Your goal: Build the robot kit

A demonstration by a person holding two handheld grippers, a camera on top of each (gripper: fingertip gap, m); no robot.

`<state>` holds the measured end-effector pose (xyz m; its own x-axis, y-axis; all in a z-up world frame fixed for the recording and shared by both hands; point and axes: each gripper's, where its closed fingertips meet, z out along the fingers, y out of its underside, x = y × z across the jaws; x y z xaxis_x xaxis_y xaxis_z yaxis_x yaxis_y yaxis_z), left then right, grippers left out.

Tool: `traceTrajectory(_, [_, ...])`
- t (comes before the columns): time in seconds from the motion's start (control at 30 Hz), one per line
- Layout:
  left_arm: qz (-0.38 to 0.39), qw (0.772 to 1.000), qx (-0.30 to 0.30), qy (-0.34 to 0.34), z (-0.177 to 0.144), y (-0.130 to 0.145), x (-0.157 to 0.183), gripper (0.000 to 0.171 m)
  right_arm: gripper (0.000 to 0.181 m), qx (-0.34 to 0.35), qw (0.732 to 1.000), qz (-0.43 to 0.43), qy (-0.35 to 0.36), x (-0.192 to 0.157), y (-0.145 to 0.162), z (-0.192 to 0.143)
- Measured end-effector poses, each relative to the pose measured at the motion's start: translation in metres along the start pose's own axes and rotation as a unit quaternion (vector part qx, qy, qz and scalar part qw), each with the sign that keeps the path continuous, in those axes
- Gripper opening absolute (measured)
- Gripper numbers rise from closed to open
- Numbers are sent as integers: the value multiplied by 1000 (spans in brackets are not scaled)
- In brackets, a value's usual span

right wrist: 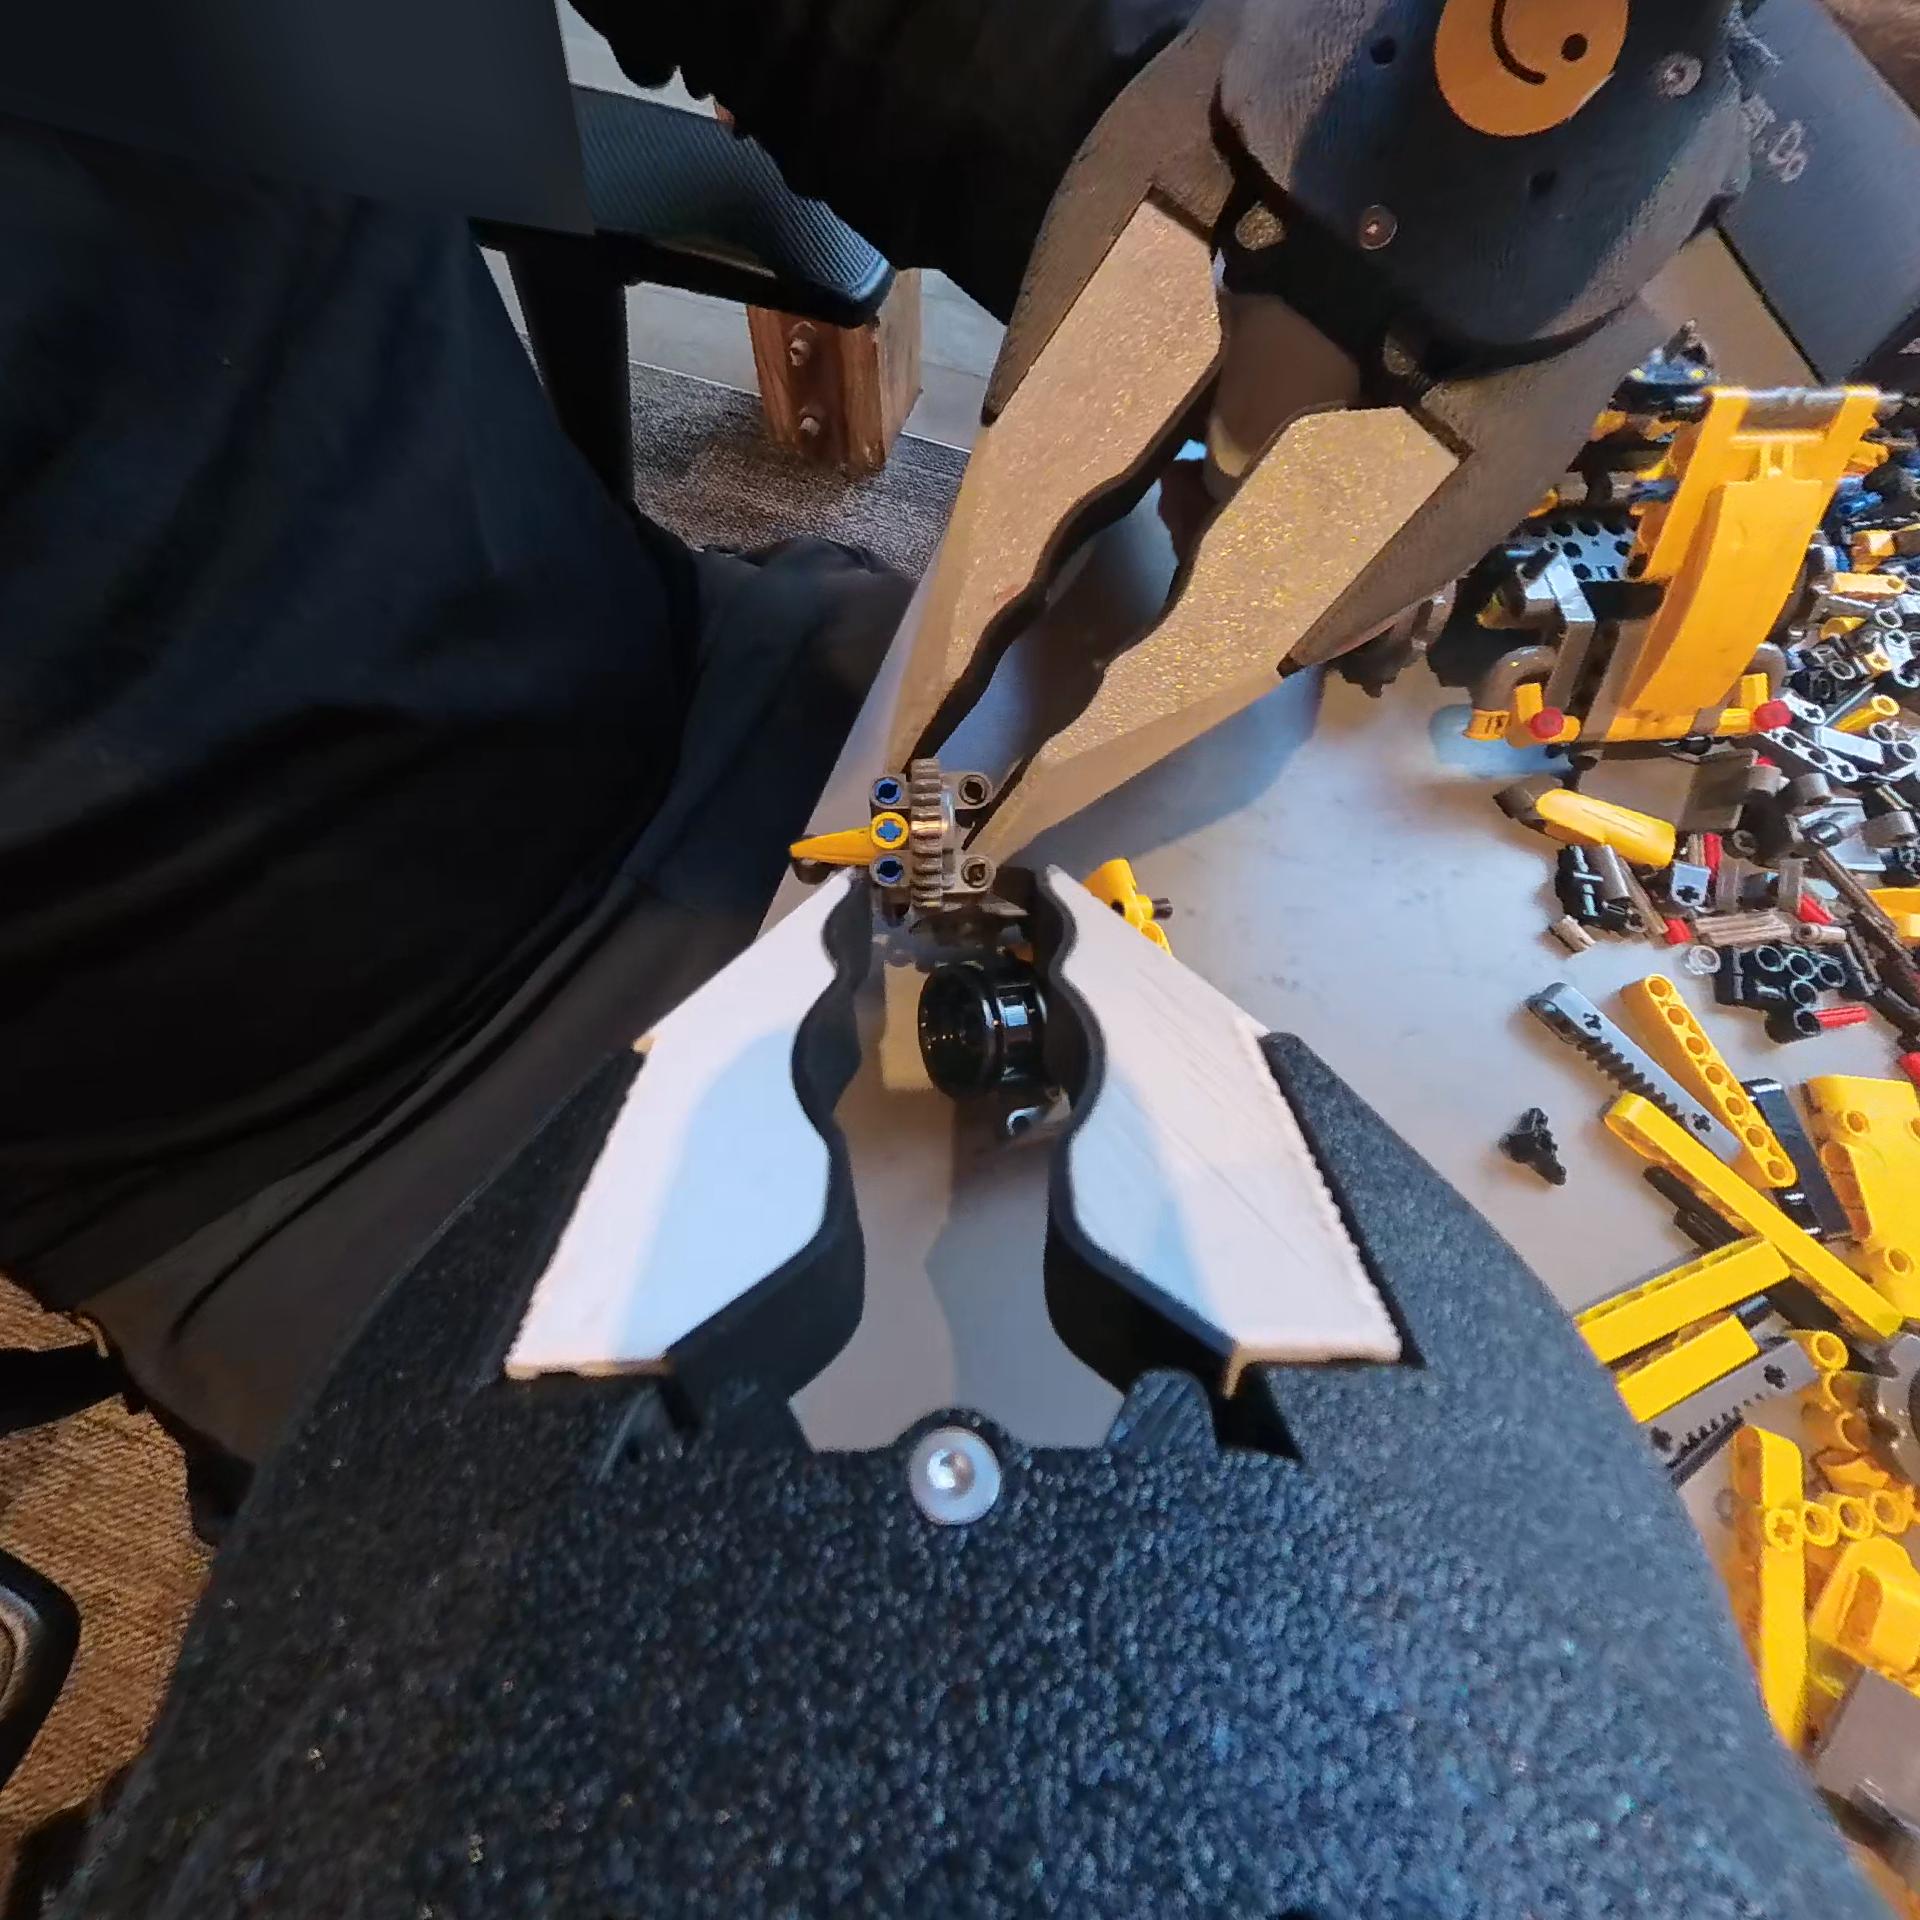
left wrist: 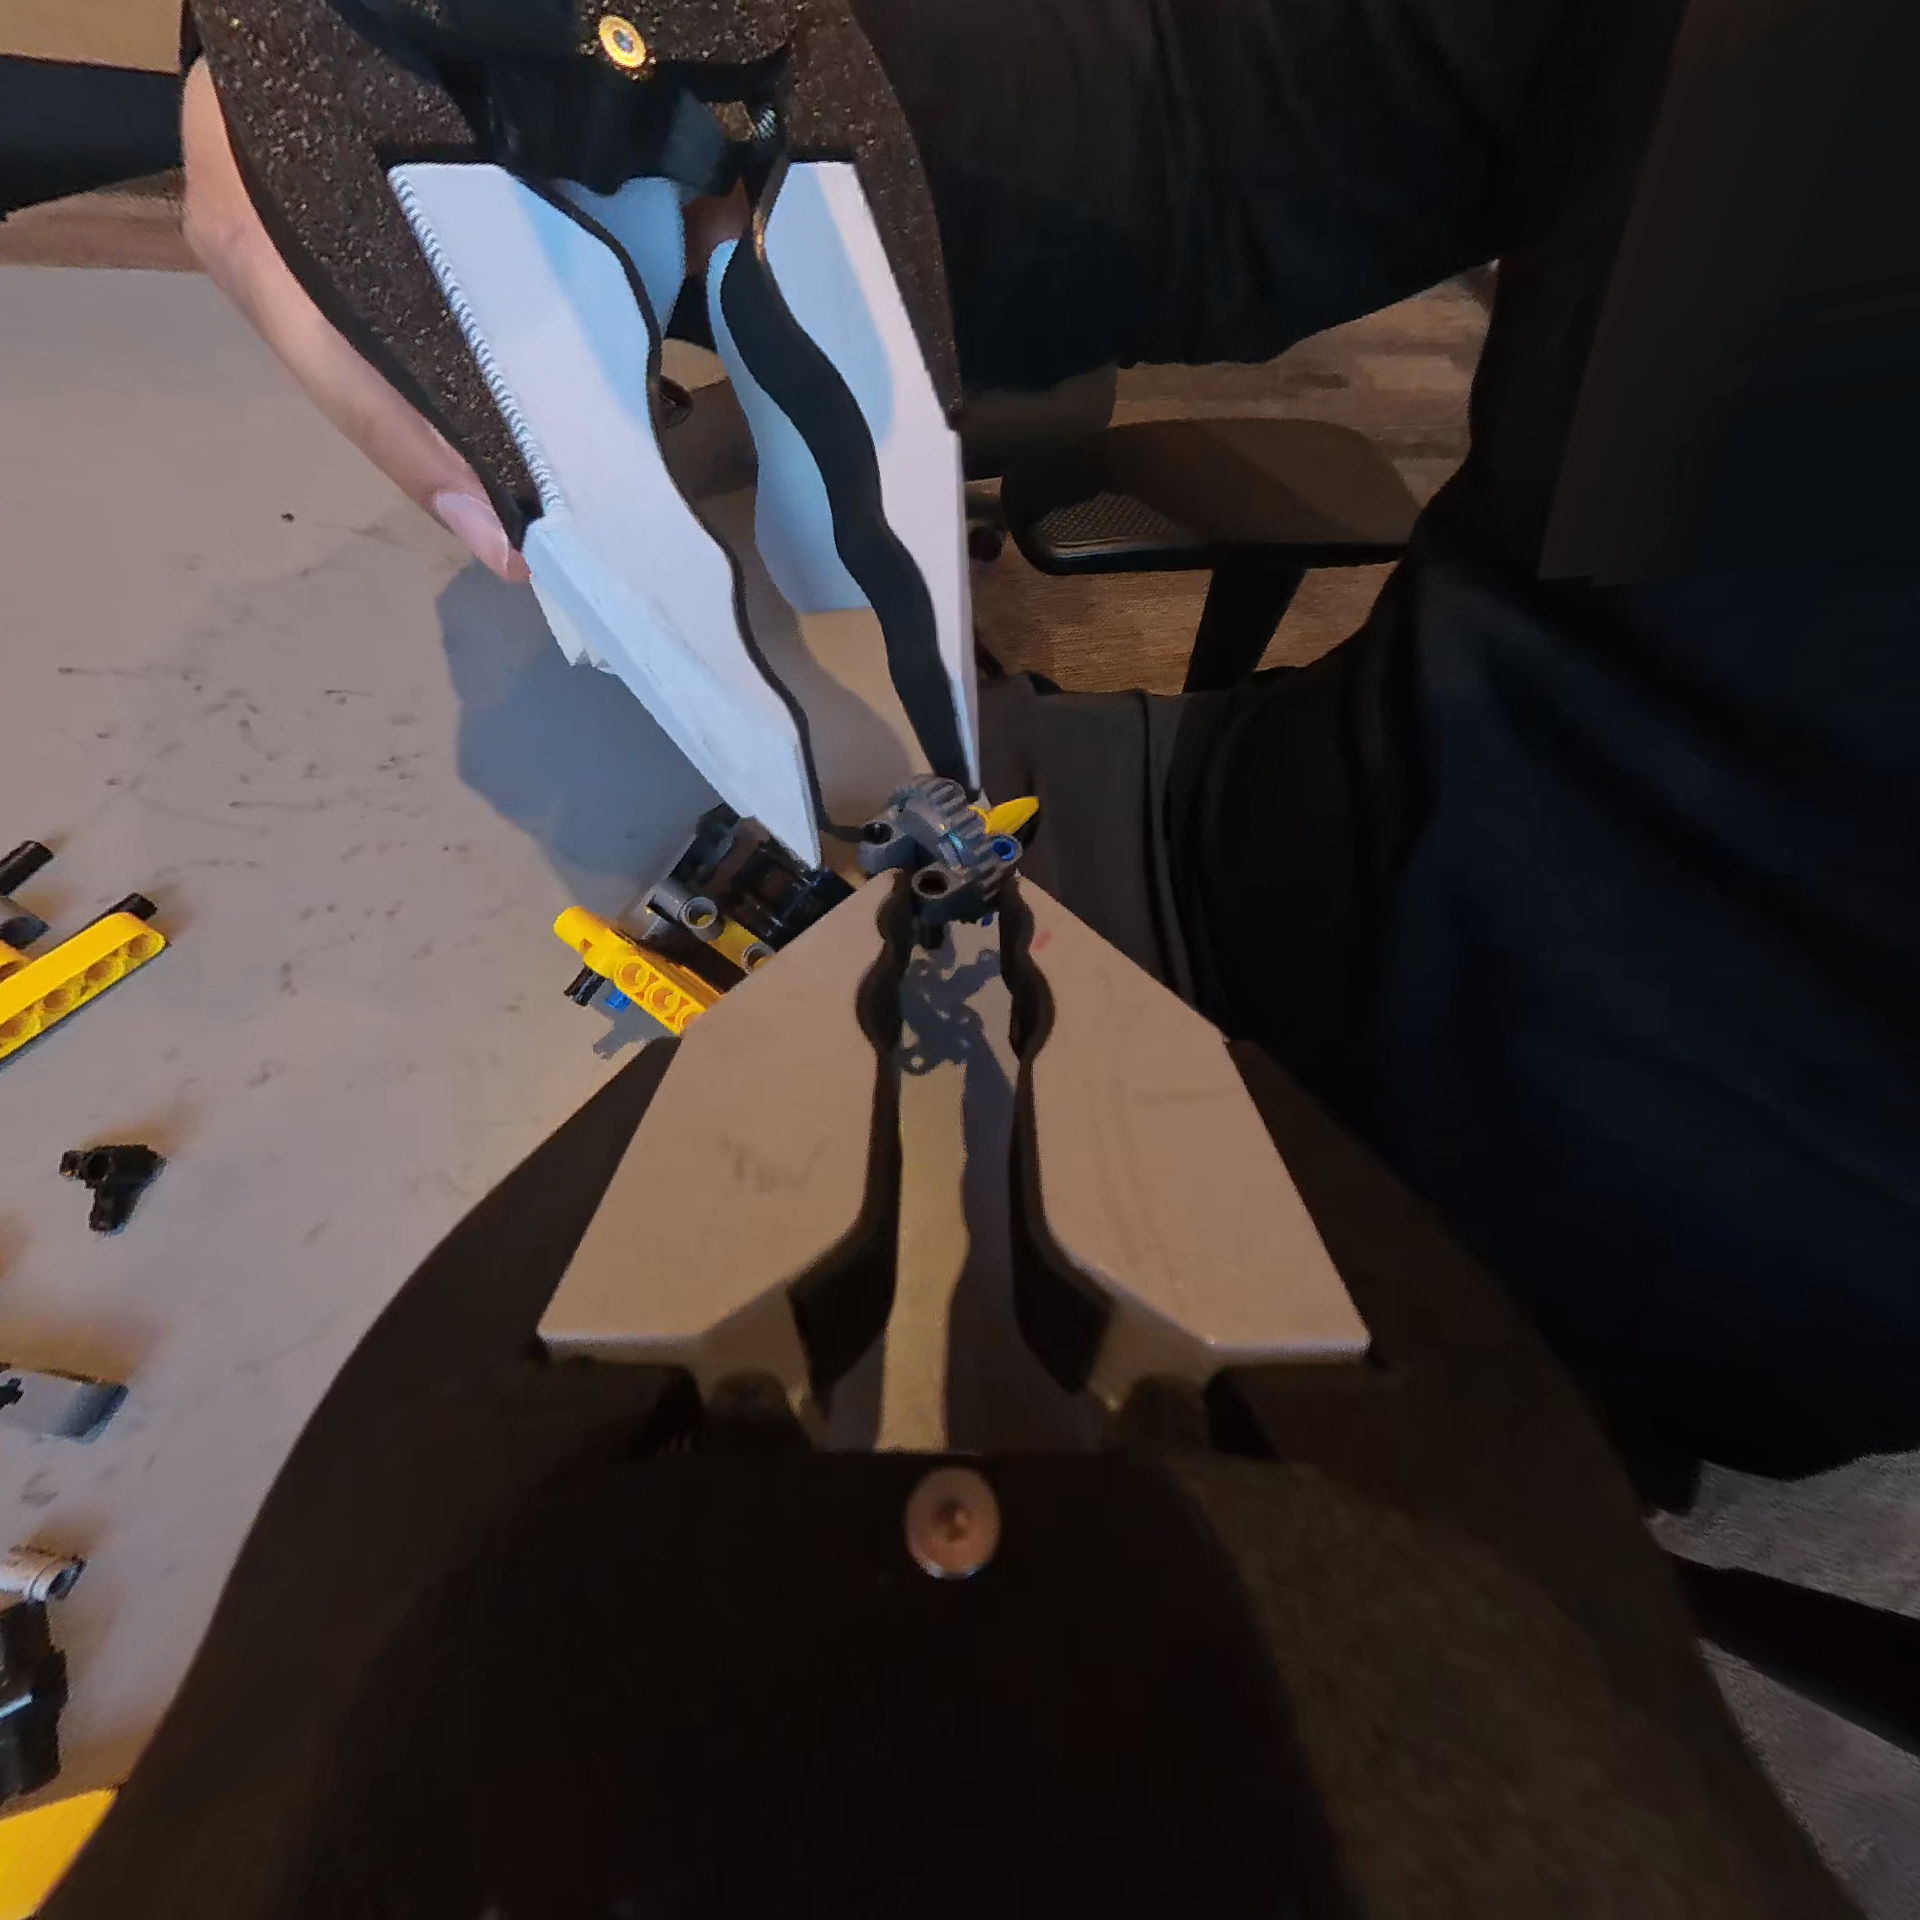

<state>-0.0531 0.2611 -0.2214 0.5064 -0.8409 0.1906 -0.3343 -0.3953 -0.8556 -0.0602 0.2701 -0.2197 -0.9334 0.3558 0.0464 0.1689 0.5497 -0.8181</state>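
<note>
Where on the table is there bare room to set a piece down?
Bare tabletop lies beyond the yellow beam, left of the right gripper. A smaller gap sits between the grippers and the parts pile. The pile is crowded; the left gripper works at the table edge.

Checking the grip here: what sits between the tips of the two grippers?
A small grey gear piece with blue pins and a yellow tip. The left gripper and right gripper both close on it, seen in both wrist views.
</note>
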Motion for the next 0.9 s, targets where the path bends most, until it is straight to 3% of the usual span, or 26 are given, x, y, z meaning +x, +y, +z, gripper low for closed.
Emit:
traceTrajectory(0.27, [14, 1000, 6, -1, 0, -2, 2, 14, 40, -7, 1000, 0, 17, 2, 2, 0])
traceTrajectory(0.43, [61, 998, 21, -13, -1, -11, 9, 14, 39, 13, 1000, -5, 26, -4, -7, -4])
traceTrajectory(0.57, [105, 994, -3, -37, 1, -10, 13, 14, 36, 29, 999, -7, 27, -13, -13, -3])
traceTrajectory(0.73, [111, 992, -13, -49, 4, -7, 11, 14, 28, 58, 998, 31, 10, -14, -11, -4])
traceTrajectory(0.9, [106, 993, 5, -48, 0, -11, 12, 14, 30, 50, 998, 6, 25, -17, -12, -1])
